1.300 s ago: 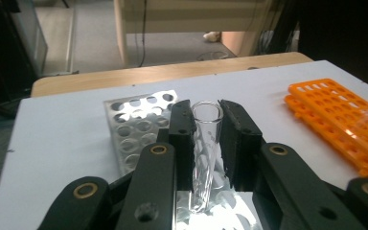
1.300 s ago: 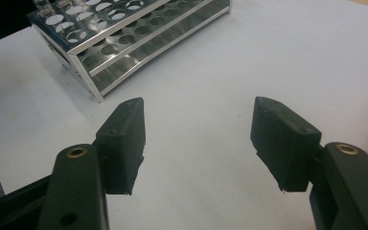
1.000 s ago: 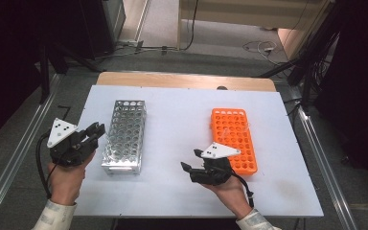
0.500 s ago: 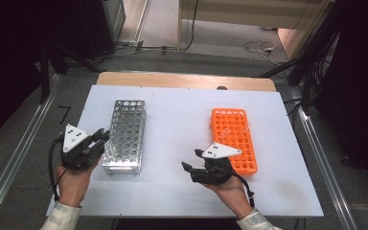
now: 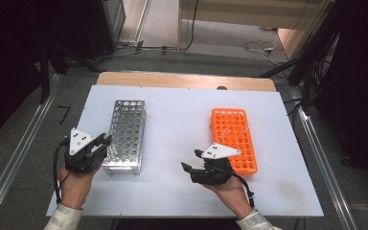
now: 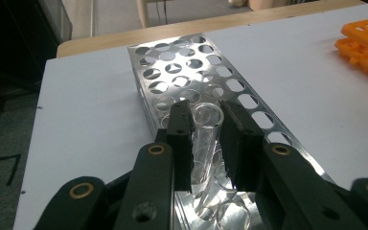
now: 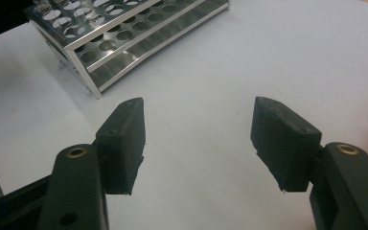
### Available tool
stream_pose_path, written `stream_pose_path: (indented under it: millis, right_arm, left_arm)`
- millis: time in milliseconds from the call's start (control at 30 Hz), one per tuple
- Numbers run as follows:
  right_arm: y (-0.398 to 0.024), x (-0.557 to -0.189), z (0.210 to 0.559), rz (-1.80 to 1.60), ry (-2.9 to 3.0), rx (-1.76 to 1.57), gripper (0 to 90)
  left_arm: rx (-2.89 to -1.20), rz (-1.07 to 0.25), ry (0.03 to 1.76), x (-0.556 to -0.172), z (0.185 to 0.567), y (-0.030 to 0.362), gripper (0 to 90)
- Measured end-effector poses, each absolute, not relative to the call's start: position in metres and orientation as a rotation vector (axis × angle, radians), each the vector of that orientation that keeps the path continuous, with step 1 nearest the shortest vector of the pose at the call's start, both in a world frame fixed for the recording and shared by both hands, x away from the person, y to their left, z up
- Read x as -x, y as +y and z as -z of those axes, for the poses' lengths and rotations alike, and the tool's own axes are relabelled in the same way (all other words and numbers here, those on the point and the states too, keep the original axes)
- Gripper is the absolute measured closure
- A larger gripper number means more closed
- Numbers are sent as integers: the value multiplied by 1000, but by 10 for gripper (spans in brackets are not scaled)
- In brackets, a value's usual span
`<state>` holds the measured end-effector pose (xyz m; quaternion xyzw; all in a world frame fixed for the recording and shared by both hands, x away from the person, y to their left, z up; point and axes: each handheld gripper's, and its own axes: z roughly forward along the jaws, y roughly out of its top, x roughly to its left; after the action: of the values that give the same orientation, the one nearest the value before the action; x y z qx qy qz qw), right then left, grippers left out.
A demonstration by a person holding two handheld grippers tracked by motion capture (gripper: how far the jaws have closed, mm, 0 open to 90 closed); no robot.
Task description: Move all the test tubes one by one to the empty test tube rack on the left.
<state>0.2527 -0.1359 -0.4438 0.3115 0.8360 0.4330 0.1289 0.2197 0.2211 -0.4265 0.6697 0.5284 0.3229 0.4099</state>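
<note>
Test tube (image 6: 205,125) | clamped in left hand-held gripper (image 6: 206,132), now lower over steel rack (image 5: 125,135) | right hand-held gripper (image 7: 199,139) open, unmoved

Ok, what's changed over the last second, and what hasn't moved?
The left gripper has come down and toward the person at the near end of the metal rack, its jaws shut on a clear test tube angled over the rack's holes. The right gripper stayed where it was, jaws open and empty over the white table. Metal rack and orange rack have not shifted.
</note>
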Motion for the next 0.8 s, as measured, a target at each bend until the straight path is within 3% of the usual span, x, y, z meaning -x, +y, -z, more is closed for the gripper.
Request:
stream_pose_path:
  millis: [367,667,800]
  right_arm:
    - [-139,-252,443,-1261,2423,-923,354]
    - [-156,-255,440,-1259,2381,-959,356]
    - [-168,-256,438,-1260,2352,-986,359]
  left_arm:
    - [-1645,-790,1323,-217,421,223,683]
    - [-1605,-689,1277,-213,413,213,412]
    - [-1613,-691,1229,-210,411,201,343]
